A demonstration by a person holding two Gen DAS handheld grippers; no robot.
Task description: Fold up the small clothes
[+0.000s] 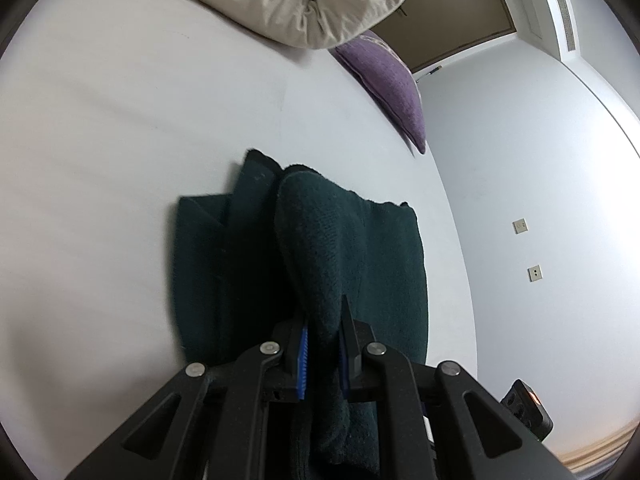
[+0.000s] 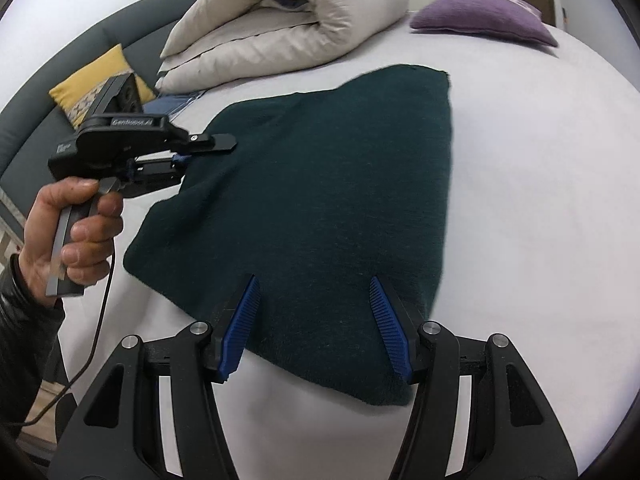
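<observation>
Between the clenched pads of the left hand-held gripper [image 1: 323, 354], the green cloth [image 2: 320, 200] on the bed [image 2: 540, 200] is mid-fold; the released right hand-held gripper [image 2: 316, 324] hovers over its near edge, probably to grasp next.

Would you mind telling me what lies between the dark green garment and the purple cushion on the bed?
Only bare white sheet. The right wrist view shows the dark green garment apart from the purple cushion; the left wrist view agrees.
</observation>
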